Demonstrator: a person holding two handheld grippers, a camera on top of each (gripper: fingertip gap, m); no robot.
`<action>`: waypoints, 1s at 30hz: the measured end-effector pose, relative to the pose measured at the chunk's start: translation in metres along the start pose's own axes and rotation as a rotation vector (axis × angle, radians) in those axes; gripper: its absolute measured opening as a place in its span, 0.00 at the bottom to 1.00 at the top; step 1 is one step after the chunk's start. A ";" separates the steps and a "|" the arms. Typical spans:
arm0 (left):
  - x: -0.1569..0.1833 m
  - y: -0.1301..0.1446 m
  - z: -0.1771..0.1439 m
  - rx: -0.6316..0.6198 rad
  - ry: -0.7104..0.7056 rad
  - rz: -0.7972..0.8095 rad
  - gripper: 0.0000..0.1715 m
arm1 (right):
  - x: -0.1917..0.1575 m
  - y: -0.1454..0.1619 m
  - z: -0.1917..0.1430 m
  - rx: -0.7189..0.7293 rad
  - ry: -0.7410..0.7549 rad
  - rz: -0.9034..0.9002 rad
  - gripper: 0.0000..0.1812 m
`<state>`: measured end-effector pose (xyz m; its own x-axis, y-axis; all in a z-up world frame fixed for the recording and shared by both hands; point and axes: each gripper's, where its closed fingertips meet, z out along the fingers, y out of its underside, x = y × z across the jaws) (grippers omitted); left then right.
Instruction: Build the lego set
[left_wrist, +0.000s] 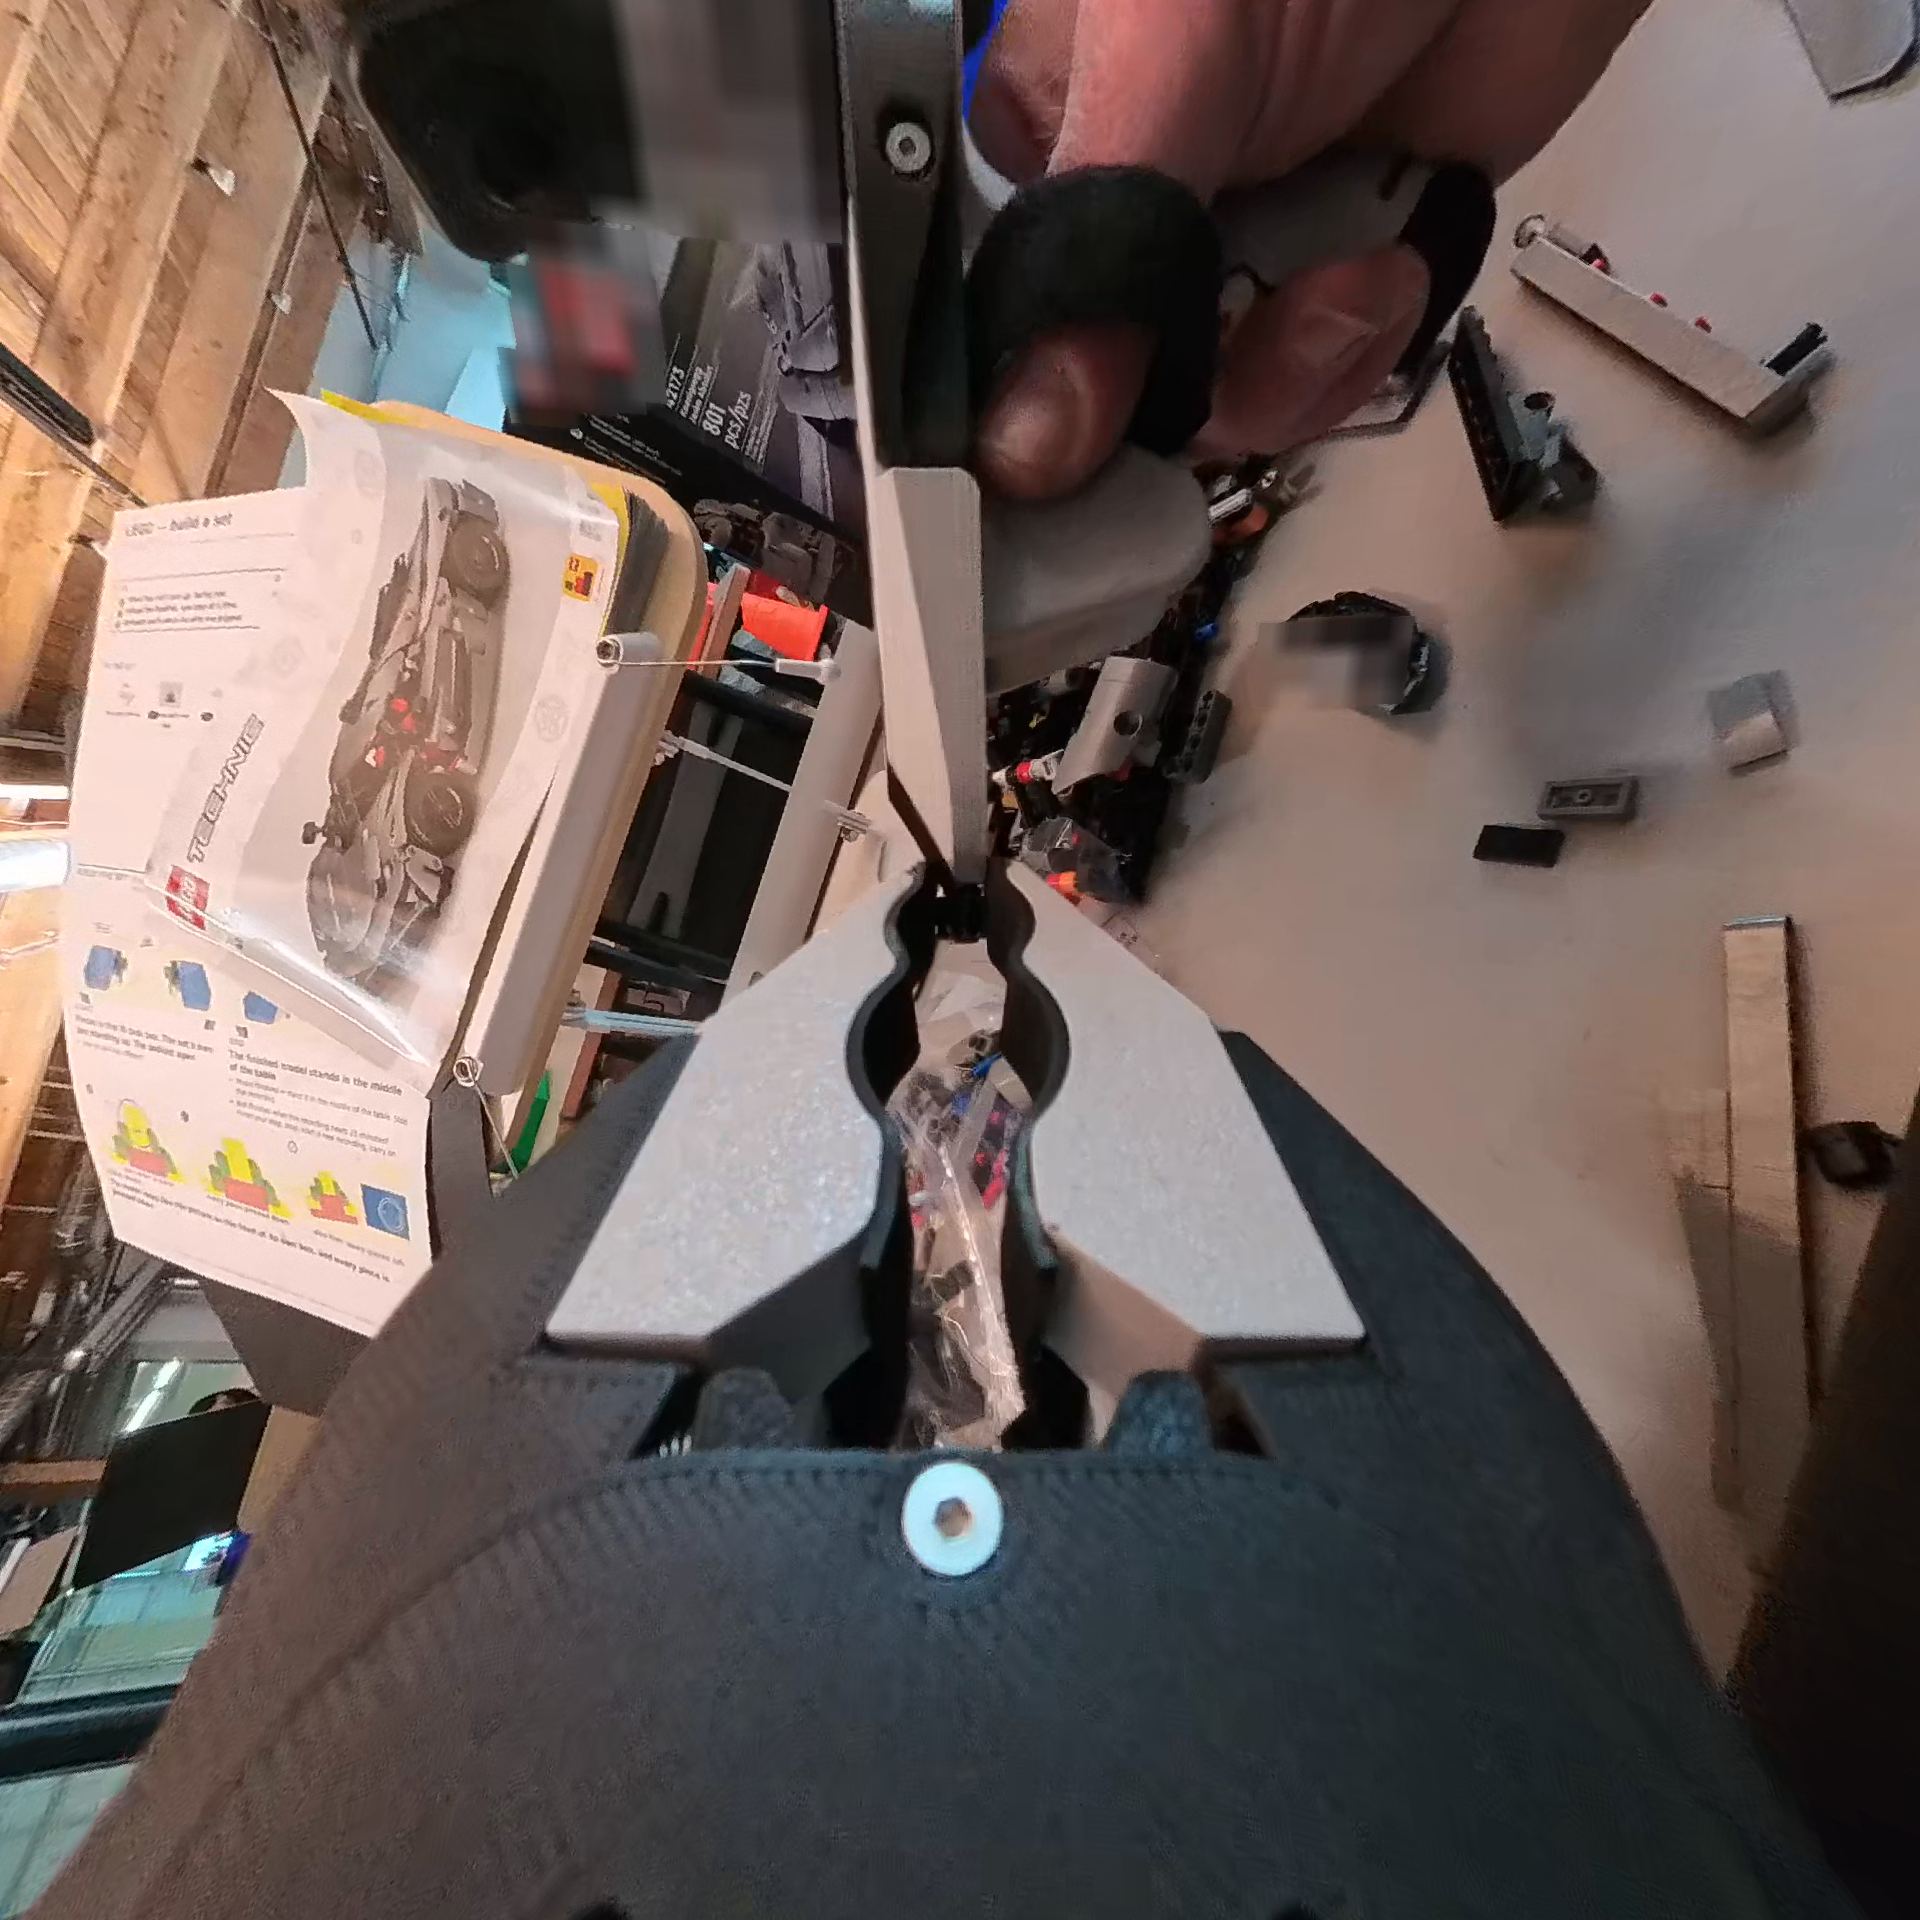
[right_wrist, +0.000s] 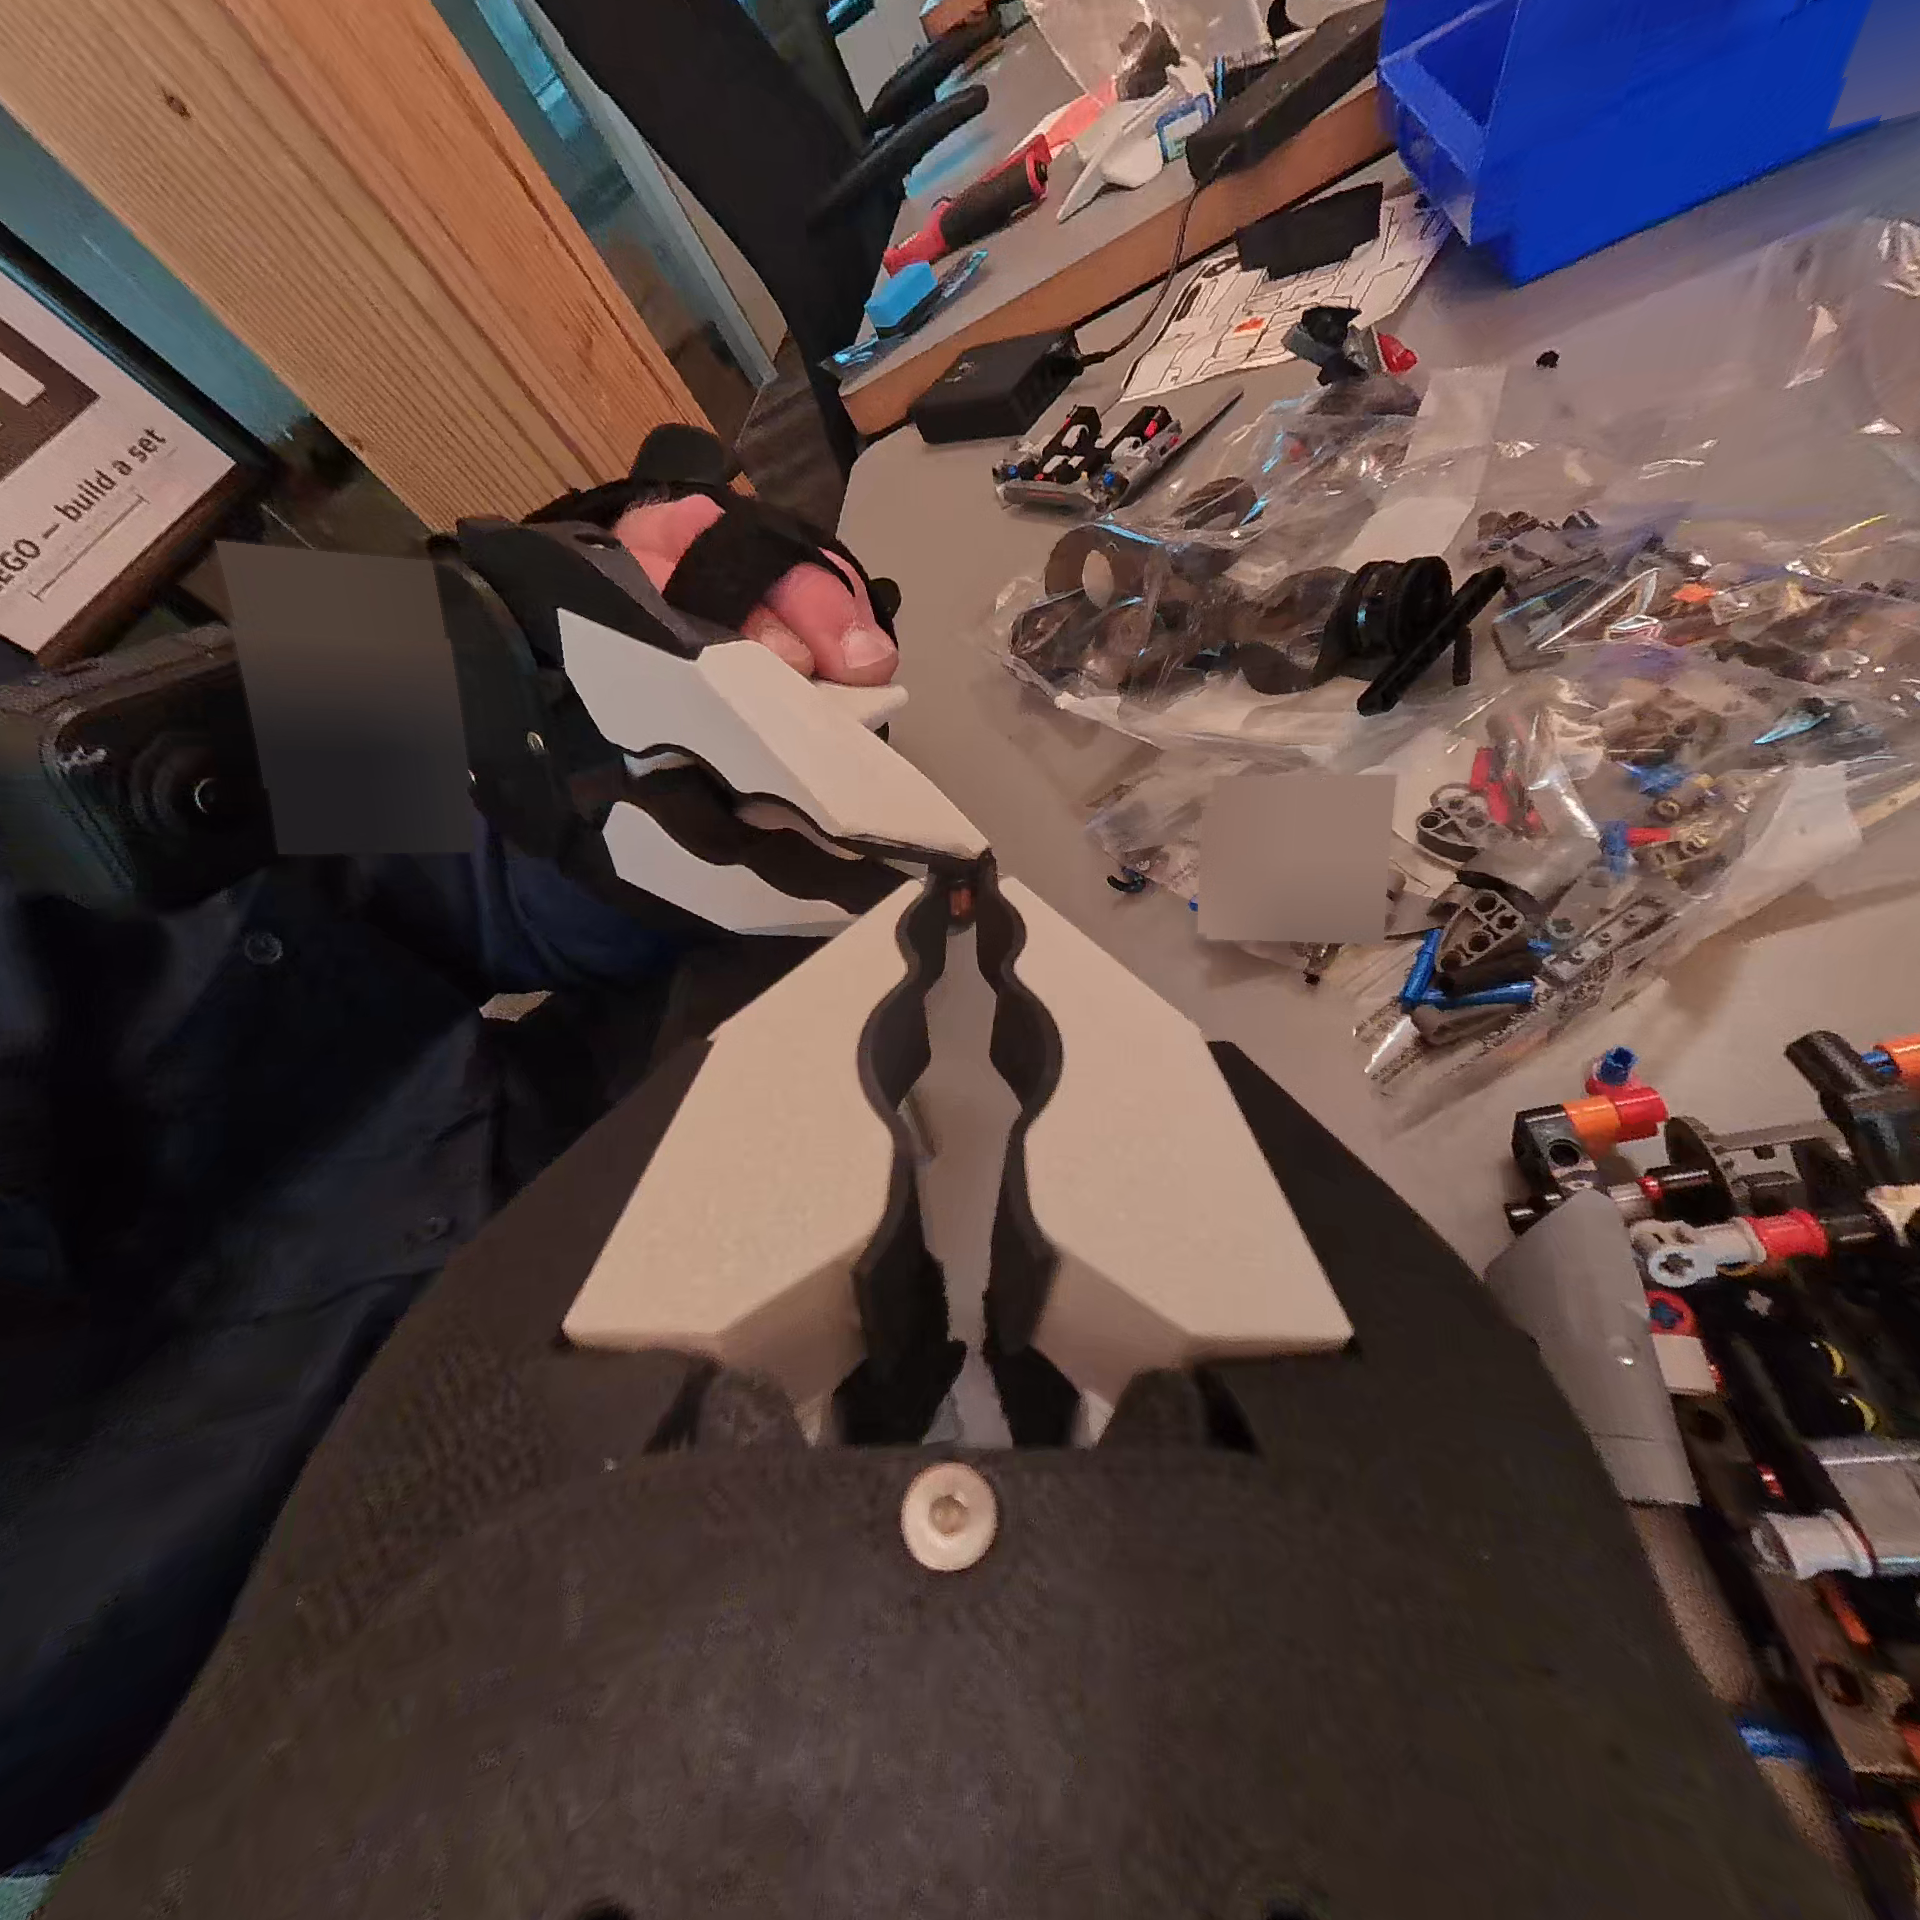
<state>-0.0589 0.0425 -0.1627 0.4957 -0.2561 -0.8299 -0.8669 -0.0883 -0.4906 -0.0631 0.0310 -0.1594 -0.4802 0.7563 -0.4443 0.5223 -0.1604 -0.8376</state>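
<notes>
My left gripper (left_wrist: 956, 896) is shut on a small black Lego piece (left_wrist: 957, 920) at its fingertips. In the right wrist view it comes in from the left (right_wrist: 971, 854), held by a hand. My right gripper (right_wrist: 961, 891) is shut on a small dark piece with an orange spot (right_wrist: 961, 902). In the left wrist view it comes down from above (left_wrist: 951, 852). The two grippers meet tip to tip in the air above the table. I cannot tell whether the two pieces are joined. The partly built model (right_wrist: 1766, 1299) lies at the right.
Clear bags of parts (right_wrist: 1455, 644) cover the grey table (right_wrist: 1039, 748), and one bag (left_wrist: 956, 1195) lies below my left gripper. A blue bin (right_wrist: 1662, 125) stands far right. An instruction sheet (left_wrist: 281, 831) hangs left. Loose dark pieces (left_wrist: 1517, 844) lie on the table.
</notes>
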 end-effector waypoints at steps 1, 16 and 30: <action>0.002 -0.001 -0.001 0.003 0.010 0.003 0.04 | 0.000 0.002 -0.002 -0.013 0.007 -0.009 0.02; 0.018 0.046 0.011 -0.117 0.195 -0.168 0.00 | 0.038 0.032 -0.050 -0.107 0.196 0.010 0.02; 0.028 0.025 0.015 -0.058 0.247 -0.237 0.02 | 0.036 0.022 -0.046 -0.039 0.175 -0.037 0.03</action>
<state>-0.0660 0.0479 -0.2027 0.6625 -0.4464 -0.6015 -0.7340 -0.2265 -0.6403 -0.0361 0.0841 -0.1792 -0.3711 0.8606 -0.3489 0.5352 -0.1088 -0.8377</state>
